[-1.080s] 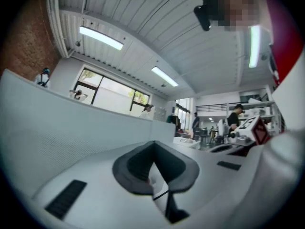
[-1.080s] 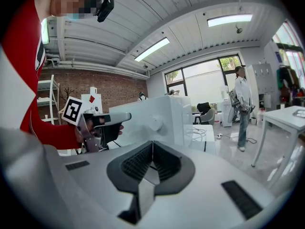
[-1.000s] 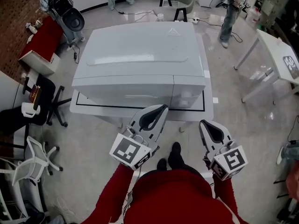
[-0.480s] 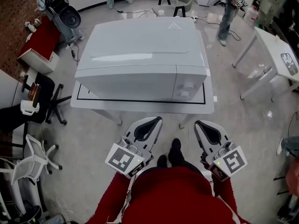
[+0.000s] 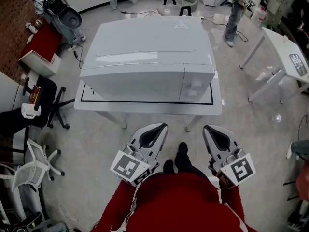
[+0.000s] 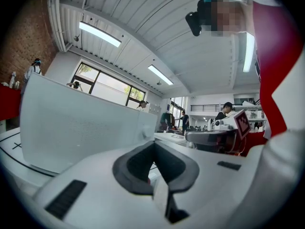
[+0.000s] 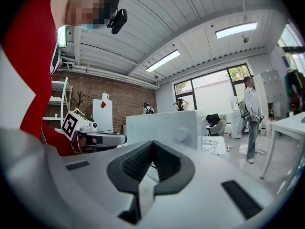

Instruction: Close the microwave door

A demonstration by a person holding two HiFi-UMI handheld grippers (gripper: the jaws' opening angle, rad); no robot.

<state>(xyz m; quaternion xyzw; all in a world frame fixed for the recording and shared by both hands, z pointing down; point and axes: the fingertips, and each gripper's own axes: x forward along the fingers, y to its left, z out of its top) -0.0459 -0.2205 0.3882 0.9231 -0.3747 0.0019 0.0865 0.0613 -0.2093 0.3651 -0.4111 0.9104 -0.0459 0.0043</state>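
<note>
In the head view a big white microwave (image 5: 149, 57) stands on a white table (image 5: 145, 106), its door flush with the front and two knobs (image 5: 195, 87) at the right. My left gripper (image 5: 161, 126) and right gripper (image 5: 208, 128) hover side by side below the table's near edge, close to my red-sleeved body and apart from the microwave. Both are shut with nothing in them. The left gripper view has the left gripper (image 6: 153, 145) level, with the microwave (image 6: 71, 128) ahead on the left. The right gripper view shows the right gripper (image 7: 152, 144) facing the microwave (image 7: 162, 125).
A black office chair (image 5: 48, 105) and a white folding chair (image 5: 34, 163) stand at the left. A red cabinet (image 5: 43, 42) is at the back left, another white table (image 5: 285, 57) at the right. A person (image 5: 235, 13) stands behind. My shoes (image 5: 179, 154) are on the floor.
Both grippers have drawn back from the table's front edge toward my body, the left one sinking a little. The microwave door stays flush.
</note>
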